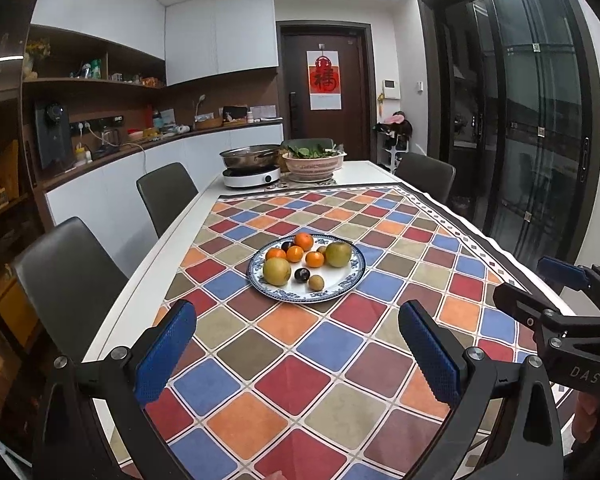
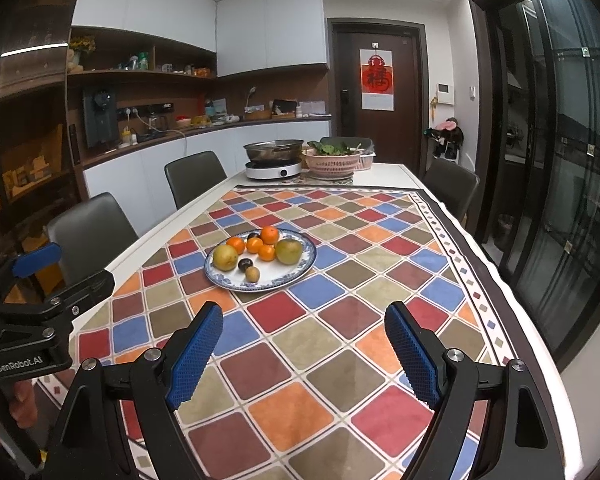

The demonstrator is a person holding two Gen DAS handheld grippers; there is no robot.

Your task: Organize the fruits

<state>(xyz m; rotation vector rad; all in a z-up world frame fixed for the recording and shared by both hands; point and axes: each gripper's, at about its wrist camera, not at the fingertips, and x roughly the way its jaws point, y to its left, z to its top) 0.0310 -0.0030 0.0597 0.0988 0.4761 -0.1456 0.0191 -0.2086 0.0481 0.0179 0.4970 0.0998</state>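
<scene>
A blue-and-white patterned plate (image 1: pixel 340 286) (image 2: pixel 296 274) sits on the checkered tablecloth. It holds two yellow-green pears (image 1: pixel 277 271) (image 2: pixel 225 257), several oranges (image 1: pixel 304 241) (image 2: pixel 269 235), two dark plums (image 1: pixel 302 275) (image 2: pixel 244 265) and small brown kiwis (image 1: pixel 316 282) (image 2: pixel 253 274). My left gripper (image 1: pixel 296 352) is open and empty, hovering above the cloth short of the plate. My right gripper (image 2: pixel 303 354) is open and empty, also short of the plate. The right gripper also shows at the right edge of the left wrist view (image 1: pixel 540 292), and the left gripper at the left edge of the right wrist view (image 2: pixel 66 270).
At the table's far end stand a steel pot on a white induction cooker (image 1: pixel 252 176) (image 2: pixel 274 169) and a pink colander of greens (image 1: pixel 314 164) (image 2: pixel 332 162). Dark chairs (image 1: pixel 166 194) (image 2: pixel 92 228) line the left side, another (image 1: pixel 426 174) the right. The table's right edge (image 2: pixel 532 320) faces glass doors.
</scene>
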